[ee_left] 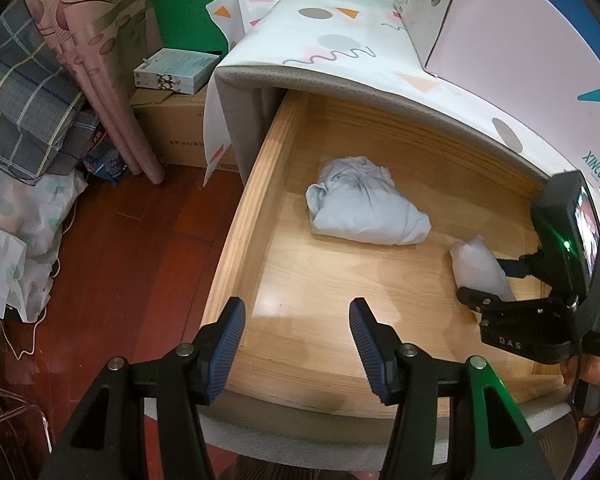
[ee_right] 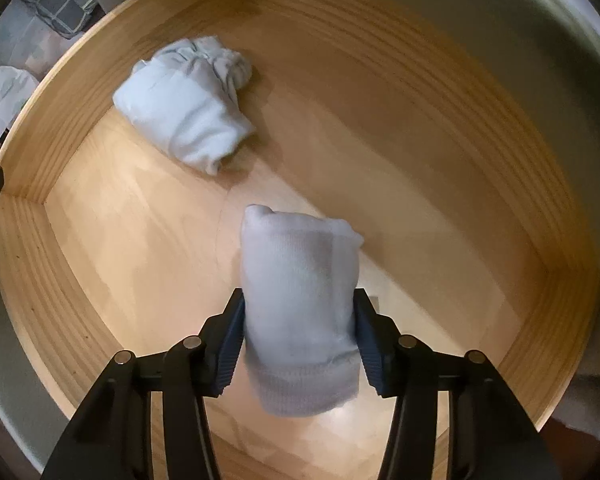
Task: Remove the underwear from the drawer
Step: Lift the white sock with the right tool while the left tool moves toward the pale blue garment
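The wooden drawer (ee_left: 240, 216) stands pulled out from under a cabinet draped with a patterned cloth (ee_left: 332, 32), over a reddish wood floor (ee_left: 140, 240). Its pale bottom is mostly bare.

Two pieces of light fabric are inside. The larger is a crumpled pale blue-grey bundle of underwear (ee_left: 364, 204), lying loose toward the back and left of the drawer, well apart from both tools. The smaller is a tightly rolled white piece of underwear (ee_right: 300, 300), near the right side of the drawer.

The right tongs (ee_right: 300, 332) point down into the drawer and are clamped on that white roll: both ribbed pads press against its sides, with the ribbed hem end nearest the camera. Whether the roll is off the drawer bottom or just resting on it cannot be told.

The left tongs (ee_left: 296, 344) hover over the drawer's front edge, their jaws apart with nothing between them.

The step in hand looks like the grasp of the first piece, just secured. The next move calls for a straight lift, keeping the squeeze firm so the soft roll does not slip or unroll, and clearing the front wall before carrying it out. The crumpled bundle would remain.
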Demonstrator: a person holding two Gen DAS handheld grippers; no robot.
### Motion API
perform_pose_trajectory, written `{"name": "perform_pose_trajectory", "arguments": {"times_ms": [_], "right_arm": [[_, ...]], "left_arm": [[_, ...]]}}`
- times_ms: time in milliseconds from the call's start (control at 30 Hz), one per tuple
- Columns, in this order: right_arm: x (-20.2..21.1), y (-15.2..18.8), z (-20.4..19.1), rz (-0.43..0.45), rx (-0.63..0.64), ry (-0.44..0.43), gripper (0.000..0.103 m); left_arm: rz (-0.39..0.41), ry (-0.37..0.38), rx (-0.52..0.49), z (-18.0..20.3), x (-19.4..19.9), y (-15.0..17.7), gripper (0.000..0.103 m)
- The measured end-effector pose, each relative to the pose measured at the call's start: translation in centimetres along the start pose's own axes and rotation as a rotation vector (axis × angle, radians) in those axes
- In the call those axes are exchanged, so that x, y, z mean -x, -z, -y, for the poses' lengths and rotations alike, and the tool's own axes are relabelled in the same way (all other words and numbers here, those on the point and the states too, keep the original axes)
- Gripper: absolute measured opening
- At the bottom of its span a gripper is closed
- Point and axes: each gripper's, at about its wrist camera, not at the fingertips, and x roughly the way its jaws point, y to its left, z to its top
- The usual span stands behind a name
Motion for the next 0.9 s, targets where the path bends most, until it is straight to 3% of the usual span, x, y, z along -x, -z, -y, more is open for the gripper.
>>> {"name": "perform_pose_trajectory", "arguments": {"times_ms": [333,900], "right_arm": [[-1.3,3.3,3.2,-0.116,-0.136,0.020,0.047],[-1.8,9.0,6.9,-0.230,-0.386,0.009,0.047]], "left_arm": [[0.001,0.000,-0.002,0.0,0.0,0.1,0.055],[-0.020,0.028,-0.067,1.1,-0.4,0.1,0.055]]}}
